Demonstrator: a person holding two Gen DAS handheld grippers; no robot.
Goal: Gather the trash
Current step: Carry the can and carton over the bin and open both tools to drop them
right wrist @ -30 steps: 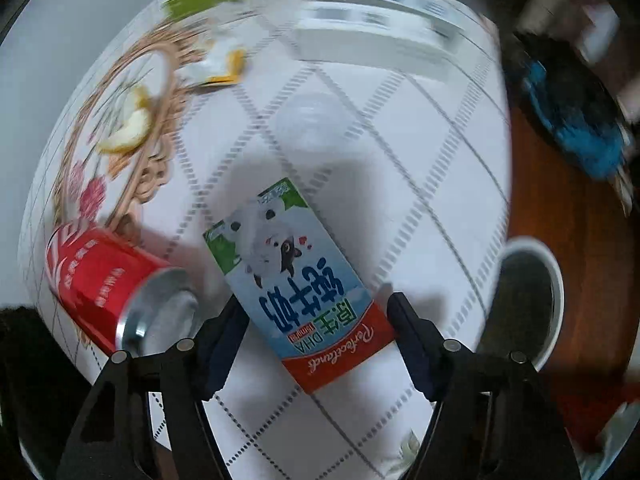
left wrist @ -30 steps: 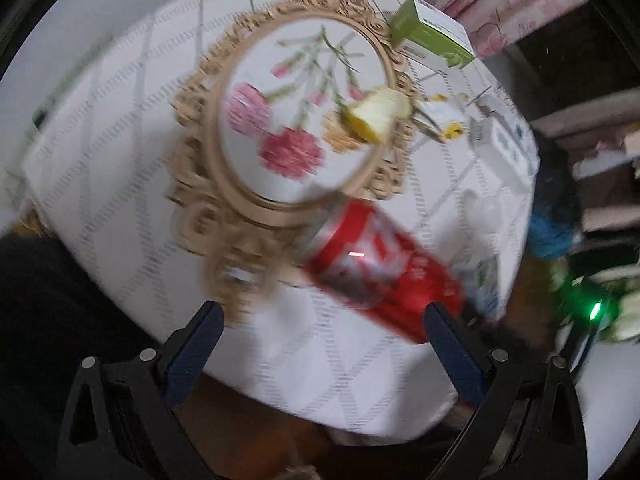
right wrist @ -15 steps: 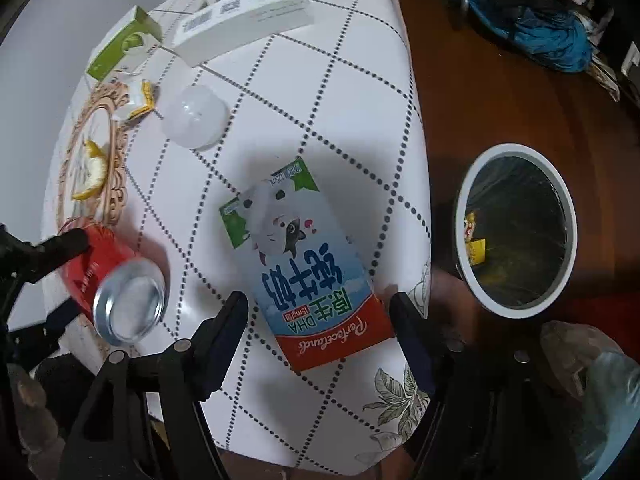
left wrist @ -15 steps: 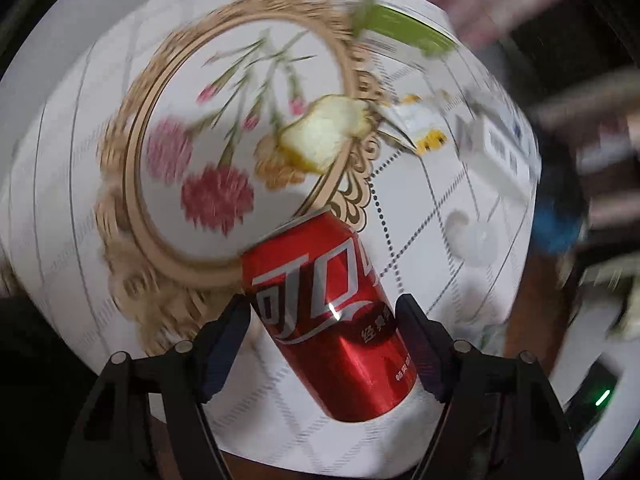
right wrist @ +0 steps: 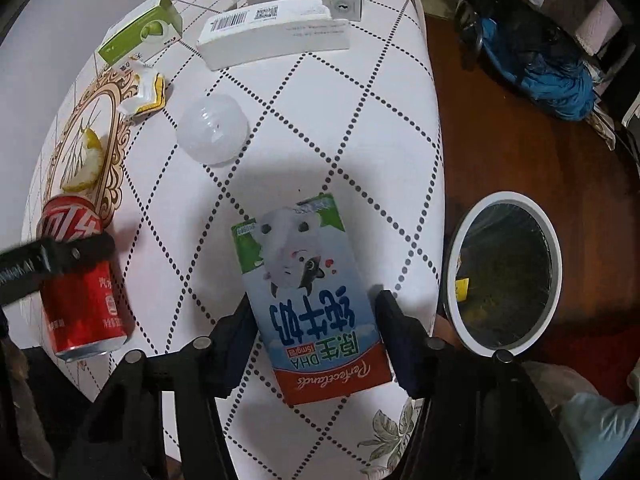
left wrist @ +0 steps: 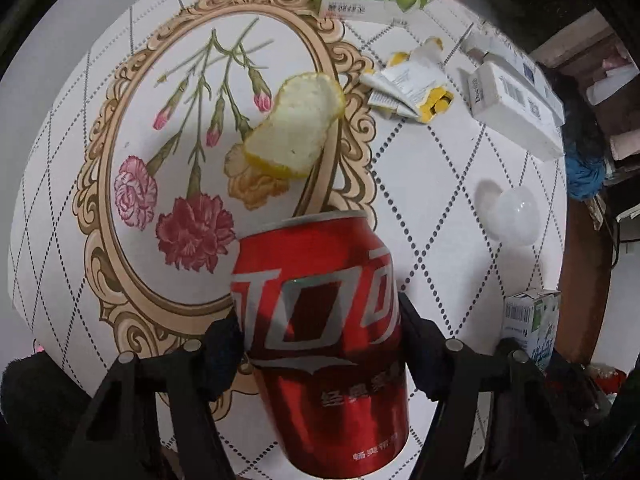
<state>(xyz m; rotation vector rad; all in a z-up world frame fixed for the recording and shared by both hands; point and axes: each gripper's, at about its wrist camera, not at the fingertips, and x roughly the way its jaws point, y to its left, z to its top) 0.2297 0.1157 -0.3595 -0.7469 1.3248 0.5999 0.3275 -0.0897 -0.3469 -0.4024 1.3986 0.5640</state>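
Note:
My left gripper (left wrist: 320, 344) is shut on a red cola can (left wrist: 324, 332), lying on the table's near left part; the can also shows in the right wrist view (right wrist: 84, 280). My right gripper (right wrist: 316, 328) is shut on a blue-and-red milk carton (right wrist: 312, 300) lying flat near the table's front edge. A white round trash bin (right wrist: 505, 274) with a dark liner stands on the floor right of the table. A citrus peel (left wrist: 296, 128), a crumpled yellow-white wrapper (left wrist: 412, 88) and a clear plastic dome lid (right wrist: 212, 130) lie on the tablecloth.
A green box (right wrist: 140, 32) and two long white boxes (right wrist: 276, 28) sit at the table's far side. The white diamond-pattern tablecloth (right wrist: 340, 120) has a floral oval print (left wrist: 180, 160). A blue bag (right wrist: 540, 72) lies on the wooden floor (right wrist: 500, 148).
My left gripper has closed in around the cola can and gripped it. My right gripper has closed on the milk carton; the view has shifted so the bin shows fully.

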